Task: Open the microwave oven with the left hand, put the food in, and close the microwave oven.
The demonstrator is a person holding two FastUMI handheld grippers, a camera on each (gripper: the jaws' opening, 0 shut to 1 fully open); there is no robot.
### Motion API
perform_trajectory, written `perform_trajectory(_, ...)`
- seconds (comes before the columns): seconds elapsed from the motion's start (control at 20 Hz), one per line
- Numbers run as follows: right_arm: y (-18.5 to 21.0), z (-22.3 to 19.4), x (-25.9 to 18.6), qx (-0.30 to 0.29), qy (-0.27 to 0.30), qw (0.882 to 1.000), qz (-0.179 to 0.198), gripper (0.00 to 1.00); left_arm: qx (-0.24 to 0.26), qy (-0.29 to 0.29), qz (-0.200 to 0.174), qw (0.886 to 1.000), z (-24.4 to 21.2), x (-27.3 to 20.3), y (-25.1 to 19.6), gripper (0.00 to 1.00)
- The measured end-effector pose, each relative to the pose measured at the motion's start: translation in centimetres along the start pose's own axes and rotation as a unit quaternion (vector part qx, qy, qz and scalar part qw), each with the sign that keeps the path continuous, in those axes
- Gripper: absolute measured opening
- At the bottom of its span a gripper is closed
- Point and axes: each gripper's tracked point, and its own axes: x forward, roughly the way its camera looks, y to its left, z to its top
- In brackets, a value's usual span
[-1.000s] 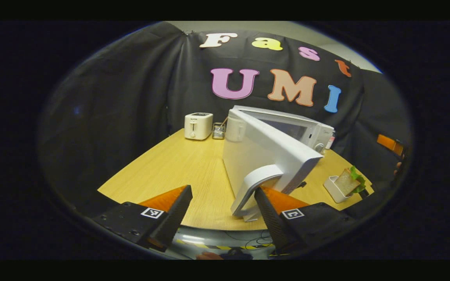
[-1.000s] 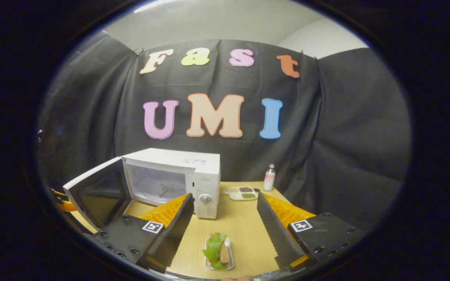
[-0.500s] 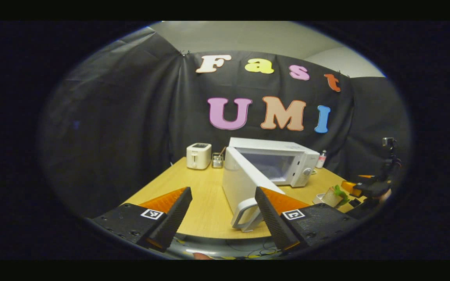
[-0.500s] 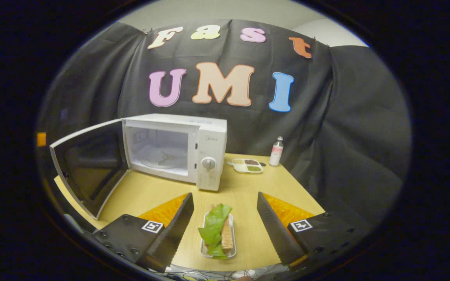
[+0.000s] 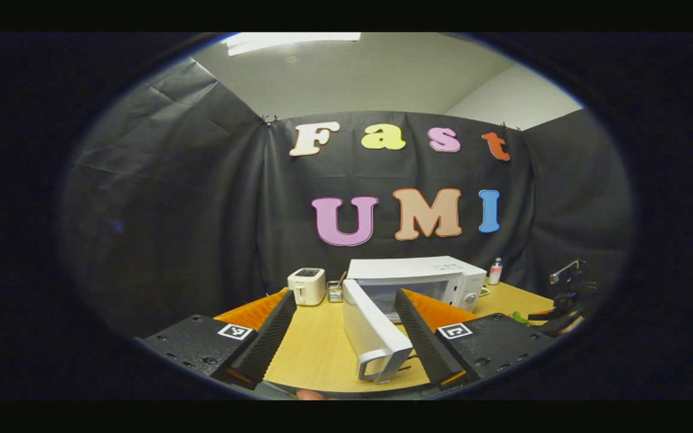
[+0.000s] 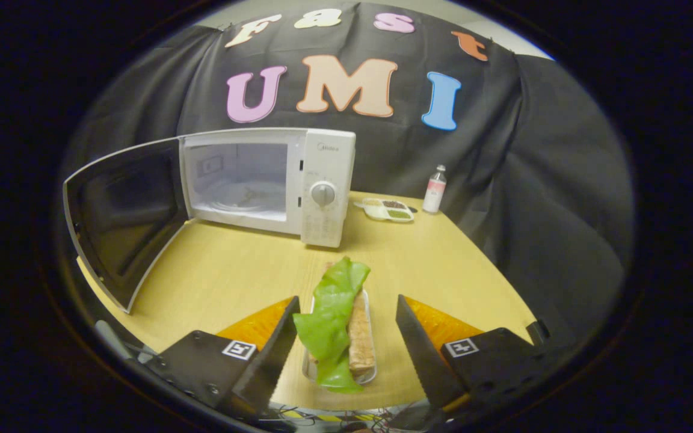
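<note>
The microwave oven (image 6: pixel 298 180) stood at the back of the wooden table (image 6: pixel 226 282) with its door (image 6: pixel 124 216) swung fully out to the left, so that the white cavity and the glass turntable inside were exposed. The control panel with its round dial sat on the right side of the oven front.

In the right gripper view, the right gripper (image 6: pixel 346 346) was held low over the near edge of the table with its fingers spread wide apart and gripping nothing. Between them lay the food (image 6: pixel 337 328), a slice of toast beside a large green lettuce leaf, resting in a small clear tray on the table, well in front of the oven and outside it. Neither finger touched the tray.

In the left gripper view, the left gripper (image 5: pixel 343 337) was likewise spread open and empty. The door (image 5: pixel 373 334) stood edge-on between its fingers, with the curved handle (image 5: pixel 376 365) at the near end, close to the right finger; contact could not be confirmed.

Elsewhere on the table, a white toaster (image 5: pixel 307 286) stood left of the oven. A small bottle (image 6: pixel 435 189) and a divided dish (image 6: pixel 390 210) stood to the right of the oven near the back wall
</note>
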Motion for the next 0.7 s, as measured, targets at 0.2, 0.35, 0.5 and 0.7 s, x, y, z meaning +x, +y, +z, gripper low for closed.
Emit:
perform_trajectory(0.2, 0.4, -1.0, 1.0, 0.025, 0.020, 0.999, 0.005, 0.74, -0.002, -0.013, -0.011, 1.000, 1.3, 0.3, -0.3, 0.94)
perform_trajectory(0.35, 0.5, -1.4, 1.6, 0.027, 0.032, 0.999, 0.002, 0.61, -0.022, -0.022, -0.004, 0.999, 2.2, 0.1, 0.1, 0.96)
perform_trajectory(0.5, 0.9, -1.5, 1.7, 0.013, 0.044, 0.999, 0.007, 0.43, -0.026, -0.027, 0.001, 0.999, 2.4, 0.0, 0.2, 0.94)
perform_trajectory(0.7, 0.8, -1.3, 1.8, -0.012, 0.050, 0.999, 0.010, 0.41, -0.050, -0.023, 0.007, 0.998, 2.2, 0.0, 0.3, 0.95)
